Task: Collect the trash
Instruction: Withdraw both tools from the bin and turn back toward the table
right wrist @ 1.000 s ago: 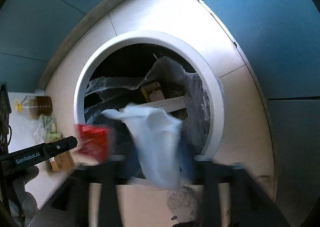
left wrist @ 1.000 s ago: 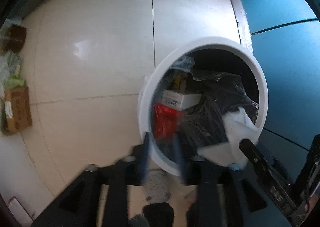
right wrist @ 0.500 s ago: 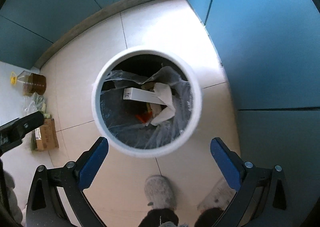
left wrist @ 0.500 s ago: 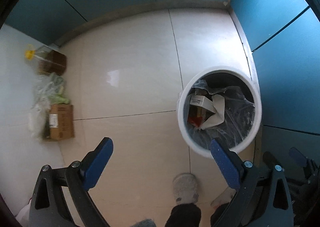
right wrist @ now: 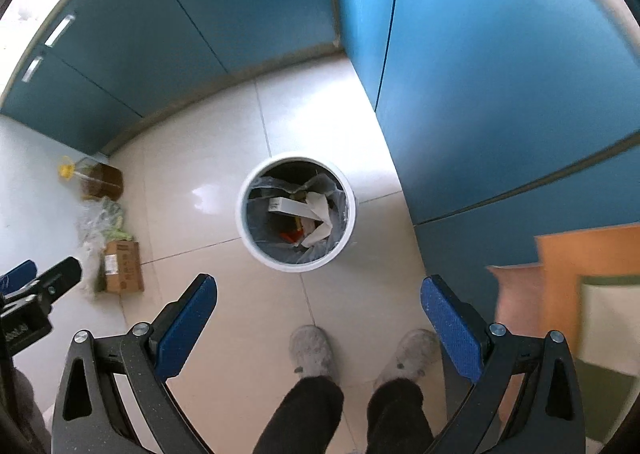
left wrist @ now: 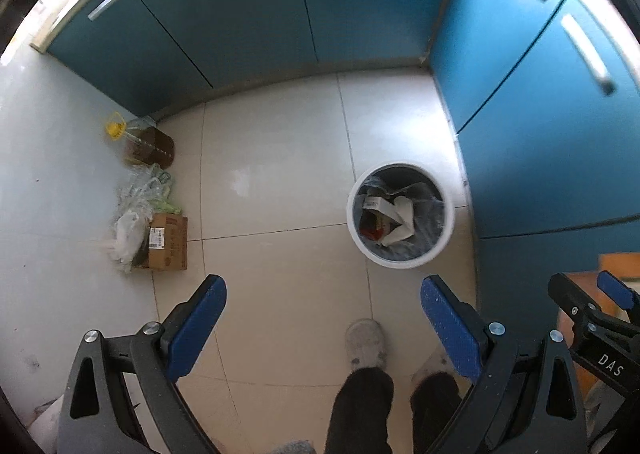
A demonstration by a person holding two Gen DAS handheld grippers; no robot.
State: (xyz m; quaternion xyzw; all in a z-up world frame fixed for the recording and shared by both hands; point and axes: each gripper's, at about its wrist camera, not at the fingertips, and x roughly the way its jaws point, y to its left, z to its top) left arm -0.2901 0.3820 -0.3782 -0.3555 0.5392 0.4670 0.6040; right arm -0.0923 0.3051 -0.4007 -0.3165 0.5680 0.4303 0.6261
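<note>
- standing on the tiled floor (left wrist: pixel 280 174) is one white bin (right wrist: pixel 244 222), round, lined with a clear bag; it sits near the blue cabinets (left wrist: pixel 540 142), in the corner they form.
- in the bin: one white box (right wrist: pixel 288 207), one crumpled white paper (right wrist: pixel 320 222) and something red (right wrist: pixel 289 235) partly buried under them; the rest of the trash is too dark and small to make out.
- the left gripper (left wrist: pixel 322 328) hangs wide open above the floor with nothing between its two blue pads (left wrist: pixel 196 324); the bin lies beyond it, toward its right finger.
- the right gripper (right wrist: pixel 318 328) is likewise spread wide and holds nothing; the bin lies ahead between its fingers, well below.
- against the left wall: one oil bottle (left wrist: pixel 146 142) with a yellow cap, a heap of plastic bags (left wrist: pixel 138 198) whose contents cannot be told, and one cardboard box (left wrist: pixel 168 242) touching the heap.
- two grey slippers (right wrist: pixel 312 348) and two dark trouser legs show in the right view; in the left view one slipper is partly hidden by the right finger.
- an orange-and-green surface at the right edge is blurred and cut off.
</note>
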